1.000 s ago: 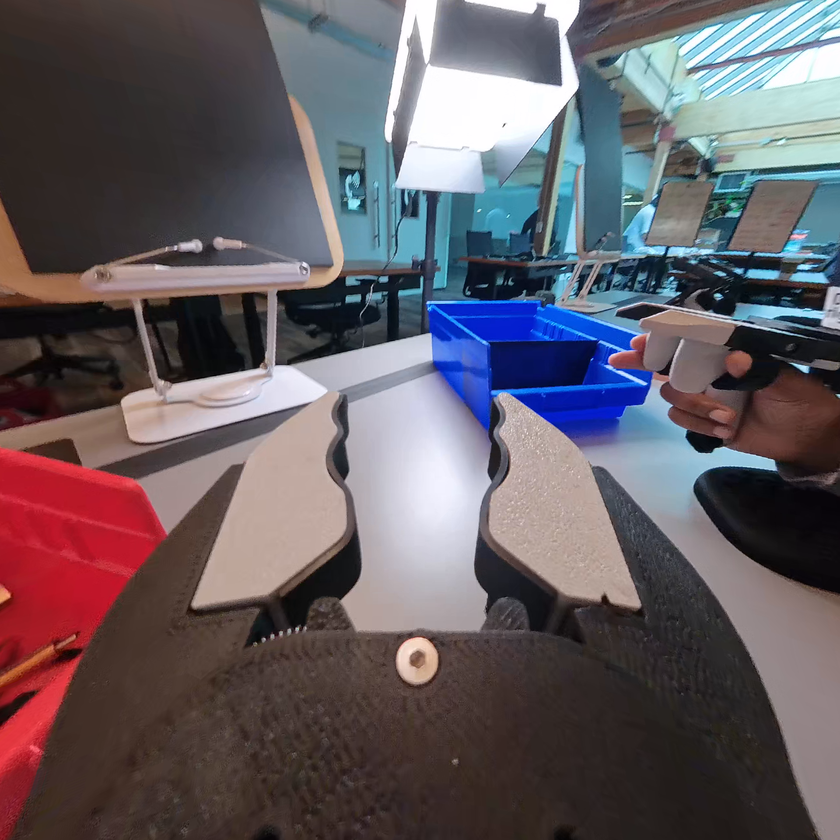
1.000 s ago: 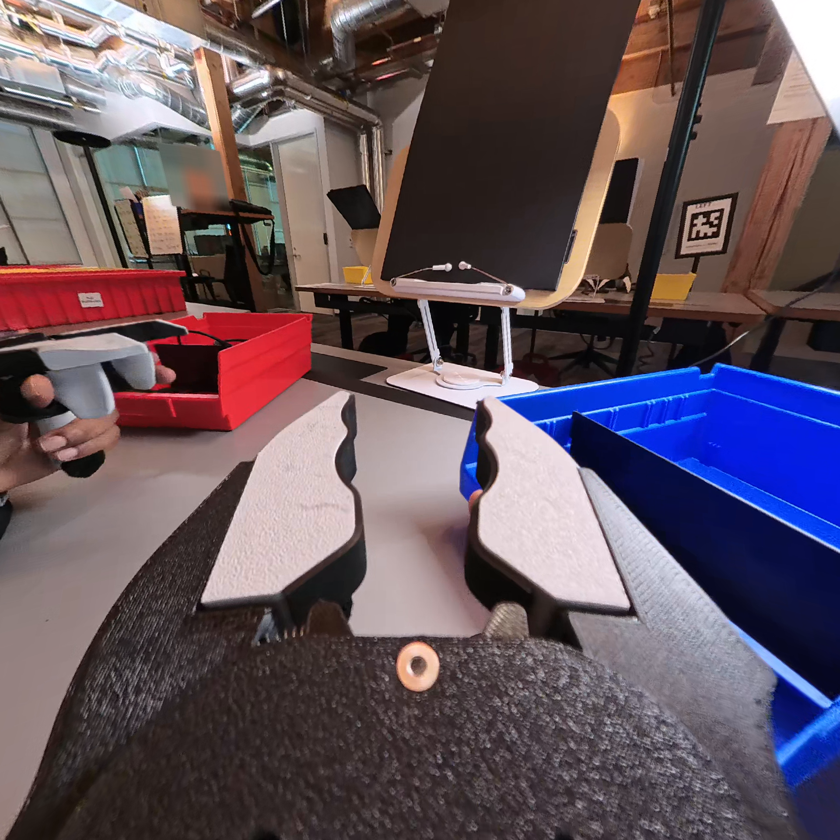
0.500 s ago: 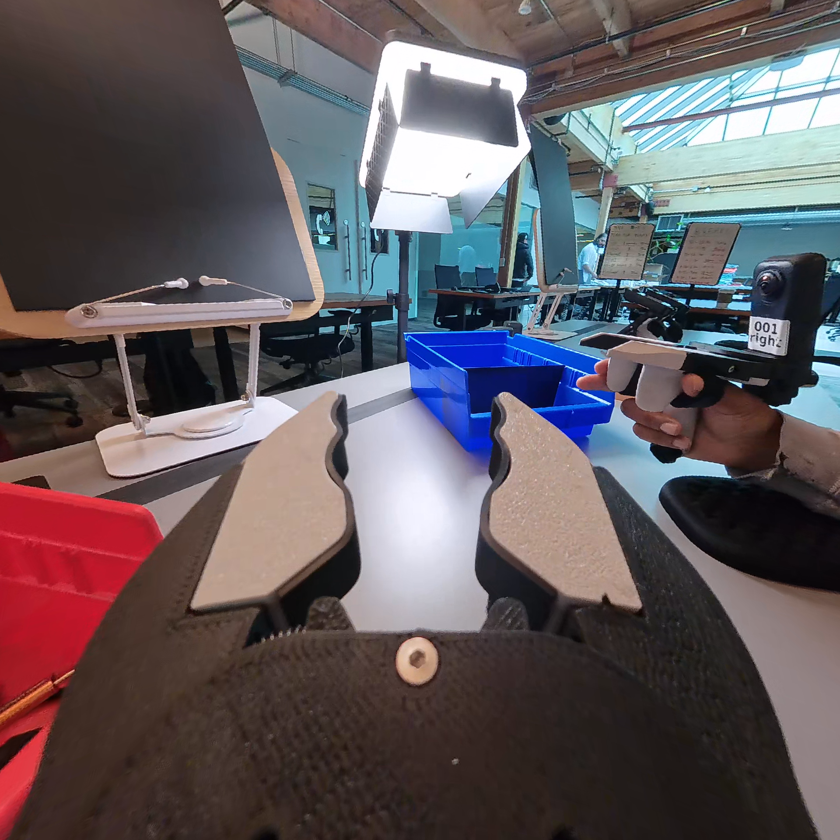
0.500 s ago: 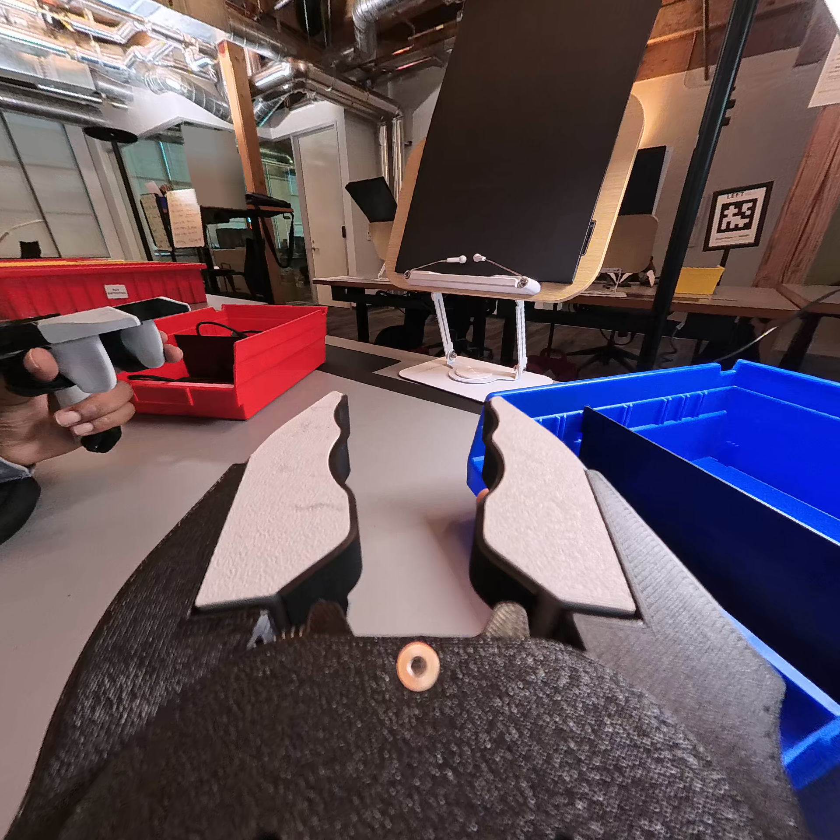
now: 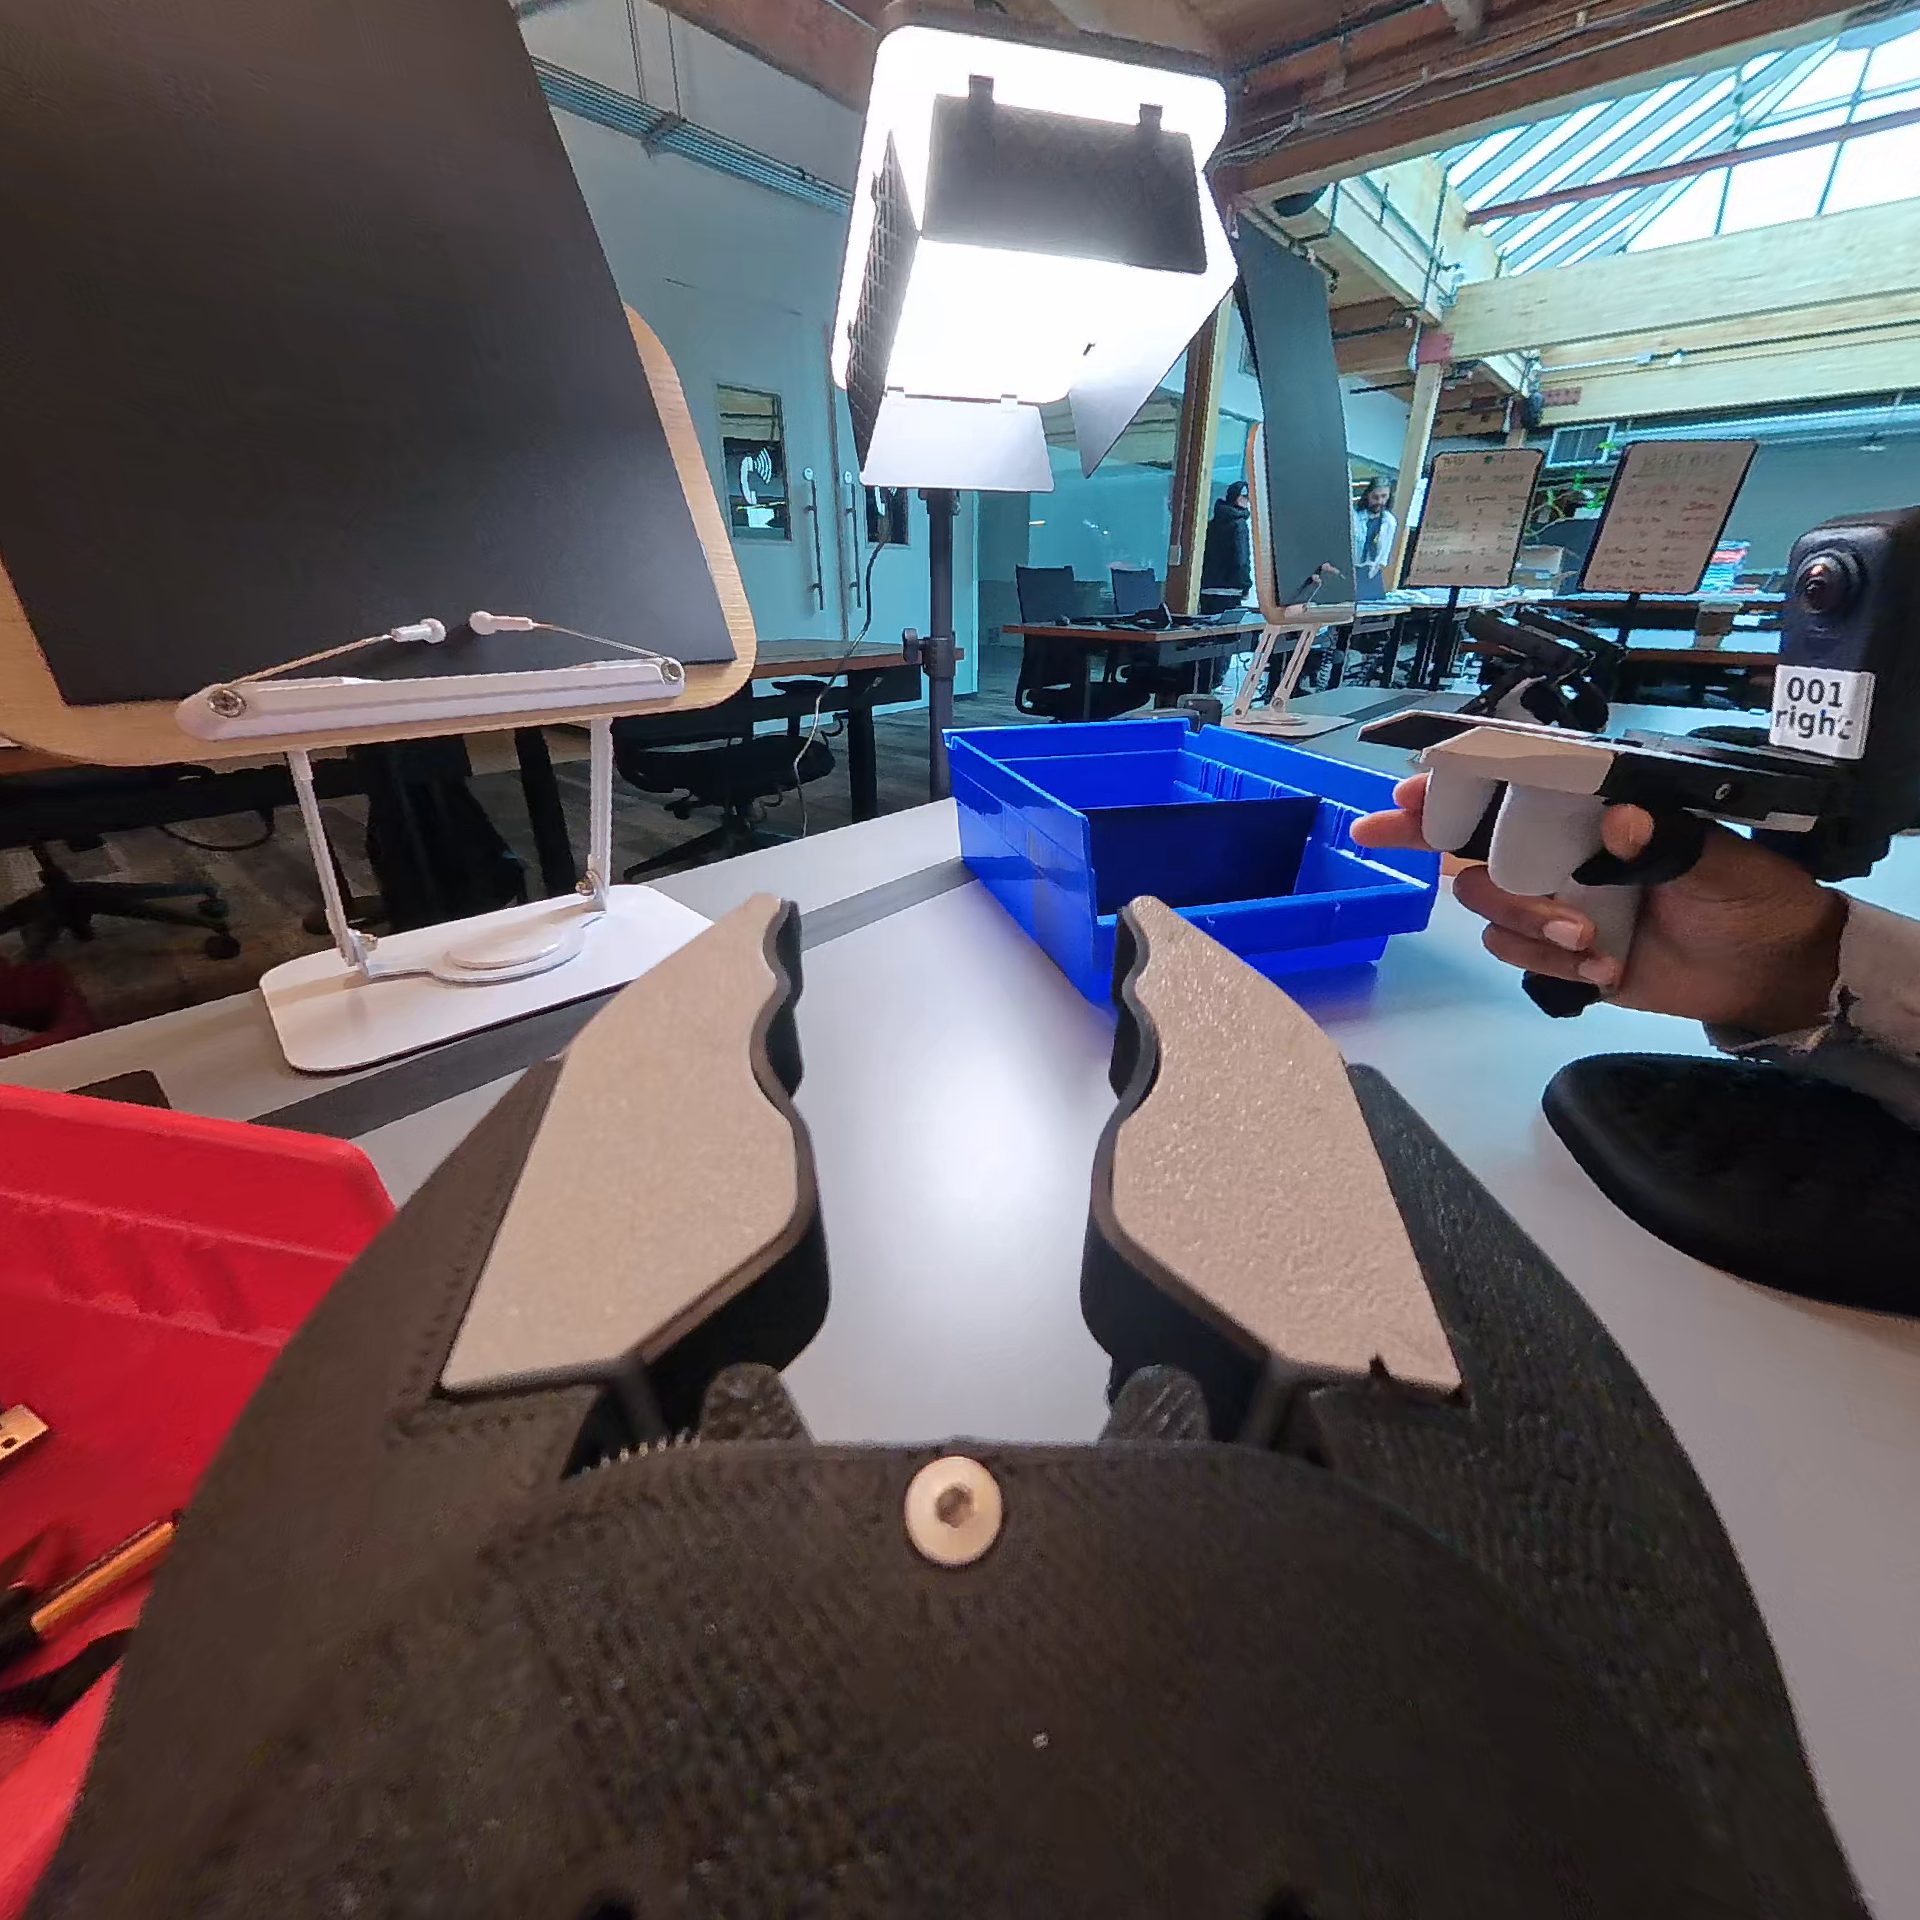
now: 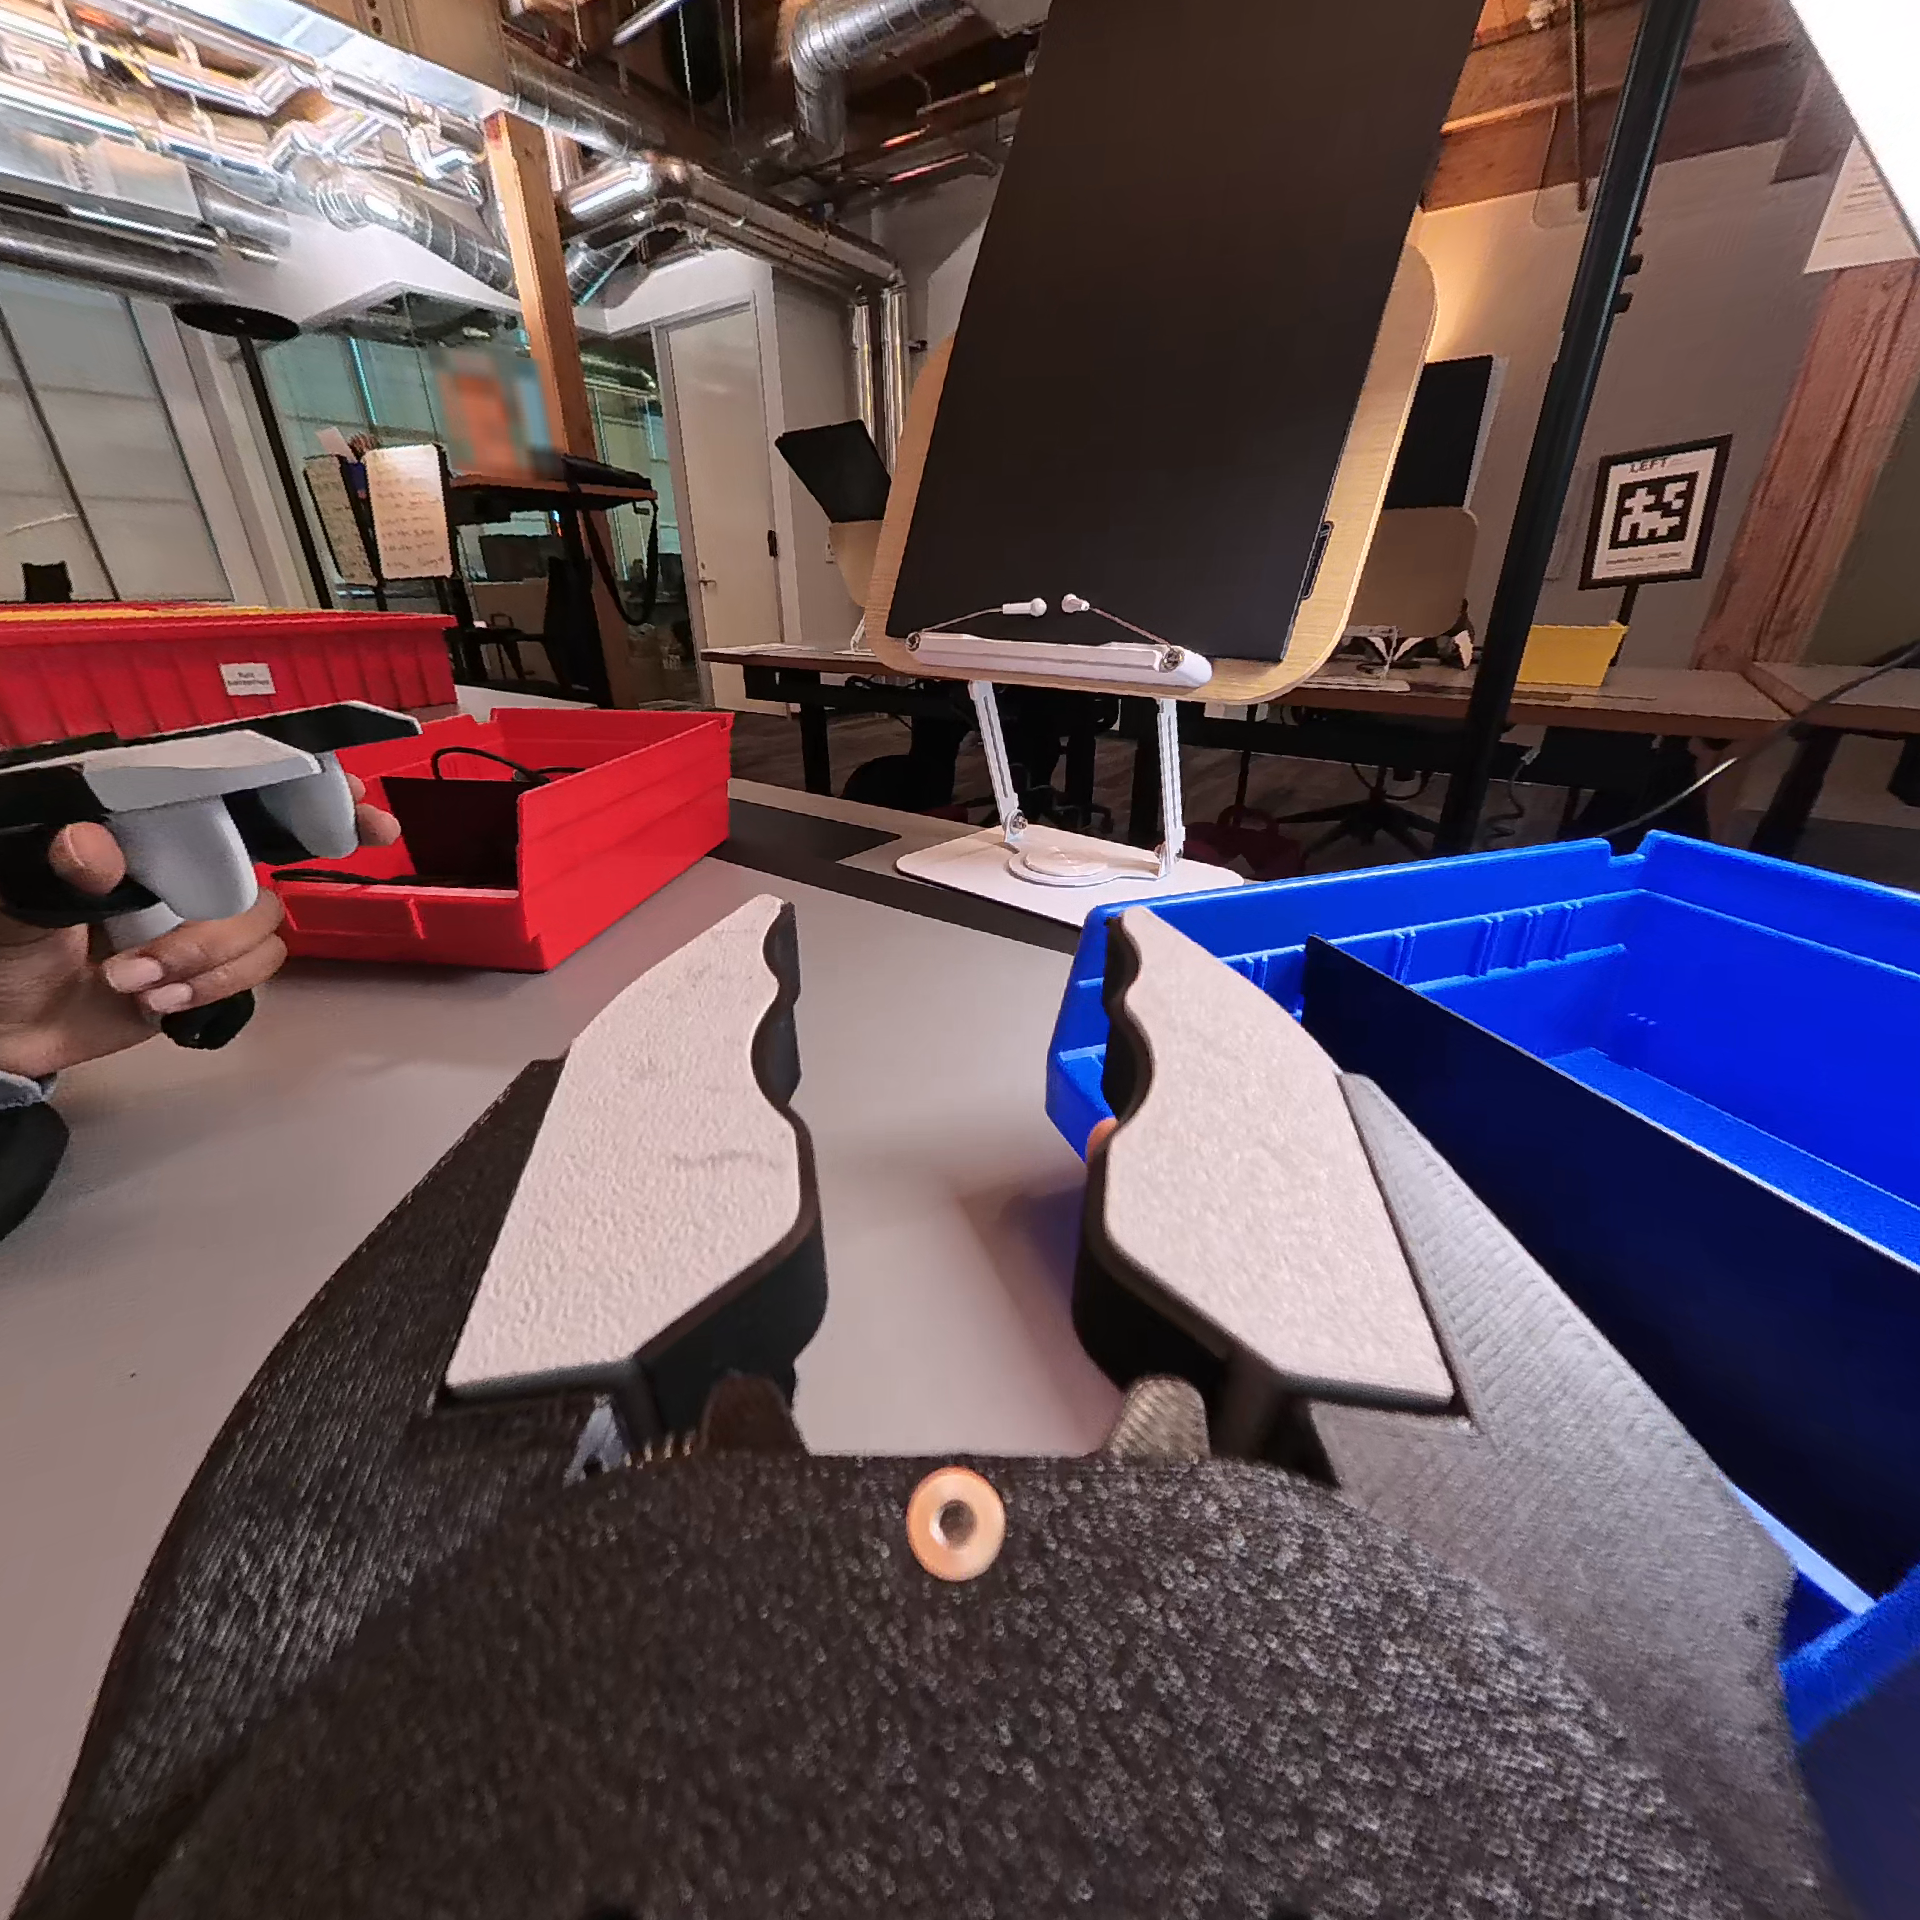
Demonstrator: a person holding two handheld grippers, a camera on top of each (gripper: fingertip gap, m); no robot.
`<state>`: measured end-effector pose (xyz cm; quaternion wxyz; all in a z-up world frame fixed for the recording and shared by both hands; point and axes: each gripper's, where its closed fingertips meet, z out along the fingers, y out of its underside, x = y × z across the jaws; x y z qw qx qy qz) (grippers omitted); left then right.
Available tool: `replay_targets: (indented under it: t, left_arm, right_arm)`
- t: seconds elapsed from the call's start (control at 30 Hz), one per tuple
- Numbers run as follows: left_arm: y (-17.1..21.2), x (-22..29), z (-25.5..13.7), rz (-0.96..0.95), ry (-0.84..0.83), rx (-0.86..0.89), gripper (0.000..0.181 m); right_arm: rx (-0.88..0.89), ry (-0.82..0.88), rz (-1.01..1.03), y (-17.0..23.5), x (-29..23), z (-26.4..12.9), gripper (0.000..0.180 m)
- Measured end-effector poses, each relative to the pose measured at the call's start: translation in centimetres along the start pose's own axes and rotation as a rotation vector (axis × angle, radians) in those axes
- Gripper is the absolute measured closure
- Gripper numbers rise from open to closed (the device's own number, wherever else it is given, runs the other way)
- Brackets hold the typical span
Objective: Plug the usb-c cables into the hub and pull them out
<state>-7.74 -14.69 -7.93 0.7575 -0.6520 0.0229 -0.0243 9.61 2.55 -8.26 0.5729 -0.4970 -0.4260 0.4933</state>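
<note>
Cable (image 6: 488, 769) (black, looped) in ribbed red bin (image 6: 582, 831); both grippers' wavy textured fingers (image 5: 665, 1132) (image 6: 1247, 1174) spread, empty.

Labelled sticker (image 5: 1820, 707); coded sign (image 6: 1654, 516)

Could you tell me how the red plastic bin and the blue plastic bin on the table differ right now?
The red plastic bin holds a black cable behind a dark divider; the blue plastic bin shows only bare compartments behind its own. The red bin sits near the left gripper, the blue bin beside the right gripper. Both are open-topped and rest on the grey table.
</note>
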Motion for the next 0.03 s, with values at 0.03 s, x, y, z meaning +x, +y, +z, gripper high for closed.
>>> replay_targets:
  t: [0.03]
  left_arm:
    - [-0.03, 0.02, -0.02, 0.001, 0.0, 0.0, 0.123]
  right_arm:
    - [0.001, 0.0, 0.0, 0.0, 0.01, -0.03, 0.124]
